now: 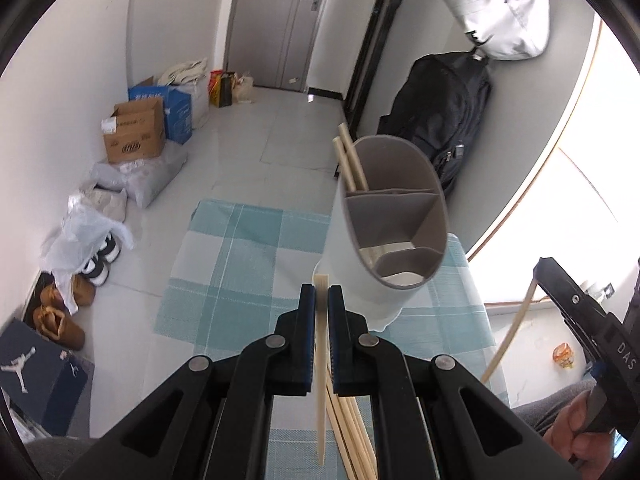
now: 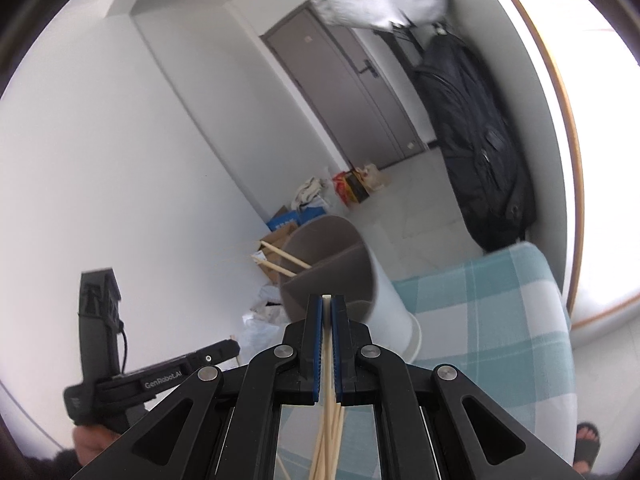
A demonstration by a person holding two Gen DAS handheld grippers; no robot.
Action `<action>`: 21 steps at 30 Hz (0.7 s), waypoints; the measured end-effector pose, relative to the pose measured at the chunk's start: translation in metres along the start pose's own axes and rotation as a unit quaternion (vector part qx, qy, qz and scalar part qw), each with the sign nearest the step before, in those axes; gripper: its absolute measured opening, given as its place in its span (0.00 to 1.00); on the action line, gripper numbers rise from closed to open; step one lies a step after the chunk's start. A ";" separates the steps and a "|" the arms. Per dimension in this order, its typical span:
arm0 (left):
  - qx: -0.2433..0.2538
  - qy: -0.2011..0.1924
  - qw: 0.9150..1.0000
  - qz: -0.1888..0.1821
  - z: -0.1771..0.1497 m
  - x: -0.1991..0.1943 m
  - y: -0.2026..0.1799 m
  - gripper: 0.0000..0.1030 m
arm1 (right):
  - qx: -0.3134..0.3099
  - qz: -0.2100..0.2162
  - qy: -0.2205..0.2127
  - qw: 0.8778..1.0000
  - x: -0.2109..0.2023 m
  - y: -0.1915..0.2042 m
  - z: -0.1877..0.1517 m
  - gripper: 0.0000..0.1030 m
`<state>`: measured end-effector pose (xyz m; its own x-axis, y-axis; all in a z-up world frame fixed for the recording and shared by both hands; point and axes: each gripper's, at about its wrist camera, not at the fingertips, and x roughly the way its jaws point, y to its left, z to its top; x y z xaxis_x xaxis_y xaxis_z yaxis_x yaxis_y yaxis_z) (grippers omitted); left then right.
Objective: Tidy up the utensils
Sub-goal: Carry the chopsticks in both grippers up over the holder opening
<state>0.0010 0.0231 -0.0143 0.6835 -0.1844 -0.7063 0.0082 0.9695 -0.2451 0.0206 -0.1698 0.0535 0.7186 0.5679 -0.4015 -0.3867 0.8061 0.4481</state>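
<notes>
My left gripper (image 1: 320, 300) is shut on a pale wooden chopstick (image 1: 320, 400) that hangs down between its pads. Just ahead and to the right stands a white utensil holder (image 1: 394, 216) with grey inner compartments; two chopsticks (image 1: 350, 164) lean in its far compartment. Several loose chopsticks (image 1: 352, 432) lie on the checked cloth below. My right gripper (image 2: 327, 300) is shut on another chopstick (image 2: 327, 360), its tip near the utensil holder (image 2: 384, 300) rim. That right gripper (image 1: 538, 270) shows at the right with its curved-looking chopstick (image 1: 508, 340). The left gripper (image 2: 234, 347) appears at lower left.
A blue-and-white checked cloth (image 1: 240, 264) covers the table. Behind it hang a black backpack (image 1: 440, 108) and a white bag (image 1: 496, 8). Boxes (image 1: 136, 132), bags and shoes (image 1: 100, 260) line the floor by the left wall. A sandalled foot (image 2: 588, 440) is at lower right.
</notes>
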 end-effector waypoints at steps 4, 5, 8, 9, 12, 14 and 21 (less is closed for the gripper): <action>0.009 -0.003 1.000 -0.013 0.004 -0.011 -0.005 0.02 | -0.023 0.001 -0.006 1.000 0.003 0.015 0.006 0.04; 0.009 -0.005 1.000 -0.018 0.006 -0.015 -0.006 0.02 | -0.028 0.002 -0.008 1.000 0.003 0.019 0.008 0.04; 0.008 -0.009 0.999 -0.039 0.012 -0.026 -0.009 0.02 | -0.040 0.005 -0.017 0.999 0.001 0.028 0.016 0.04; 0.010 -0.017 0.999 -0.044 0.016 -0.033 -0.011 0.02 | -0.044 0.008 -0.021 0.999 0.000 0.031 0.020 0.04; 0.014 -0.035 0.998 -0.056 0.028 -0.046 -0.015 0.02 | -0.056 0.012 -0.029 0.998 -0.002 0.040 0.033 0.04; 0.009 -0.042 0.997 -0.065 0.038 -0.052 -0.015 0.02 | -0.067 0.015 -0.037 0.997 -0.002 0.047 0.045 0.04; -0.008 -0.083 0.993 -0.078 0.079 -0.071 -0.018 0.02 | -0.109 0.031 -0.058 0.992 0.004 0.071 0.087 0.04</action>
<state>0.0098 0.0316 0.0922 0.7864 -0.3012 -0.5393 0.1128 0.9284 -0.3540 0.0470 -0.1249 0.1531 0.7464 0.6043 -0.2788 -0.5389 0.7946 0.2796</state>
